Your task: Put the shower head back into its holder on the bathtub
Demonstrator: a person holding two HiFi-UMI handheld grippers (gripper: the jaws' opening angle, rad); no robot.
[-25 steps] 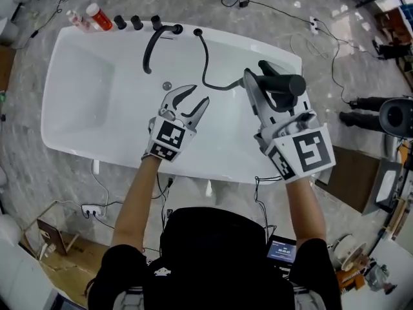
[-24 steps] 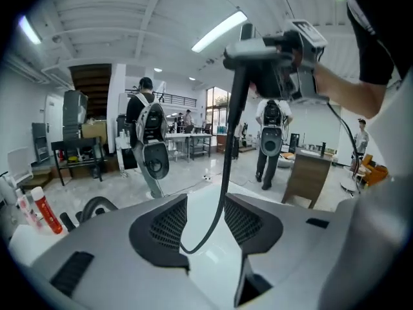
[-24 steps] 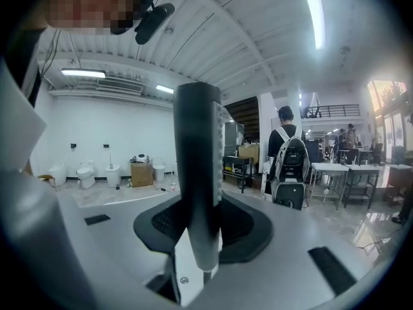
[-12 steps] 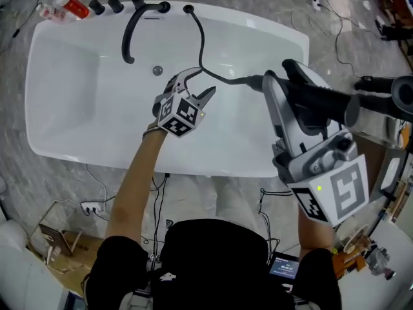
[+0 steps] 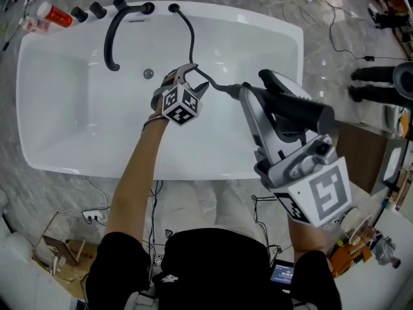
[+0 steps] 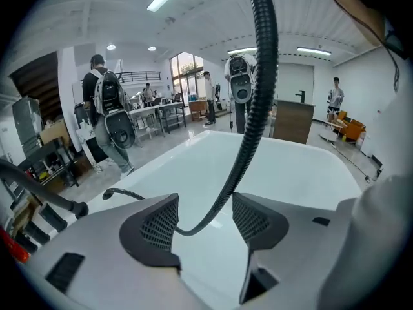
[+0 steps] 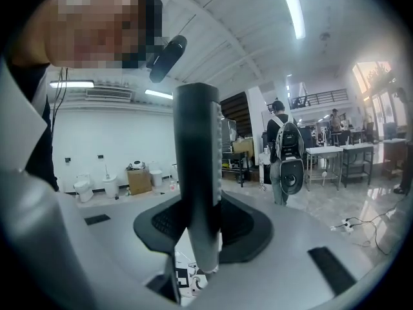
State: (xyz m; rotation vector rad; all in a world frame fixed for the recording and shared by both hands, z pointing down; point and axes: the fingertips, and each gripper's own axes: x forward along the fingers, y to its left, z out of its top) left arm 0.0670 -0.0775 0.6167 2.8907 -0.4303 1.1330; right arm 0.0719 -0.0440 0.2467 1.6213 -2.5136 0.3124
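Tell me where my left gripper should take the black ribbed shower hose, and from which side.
Take the black ribbed shower hose at its low bend, coming down from above with the jaws square across it. That bend runs between the left gripper's opening jaws, while the upper stretch climbs steeply.

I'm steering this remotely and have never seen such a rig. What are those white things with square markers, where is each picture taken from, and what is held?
A person holds a two-jaw tool in each hand; the marker cubes belong to them. The head view looks down from the person's head onto a white bathtub with a black faucet. Each gripper view looks along one tool's jaws. The right tool is clamped on the black shower head. The left tool has the ribbed hose between its jaws, which are opening and do not press it.
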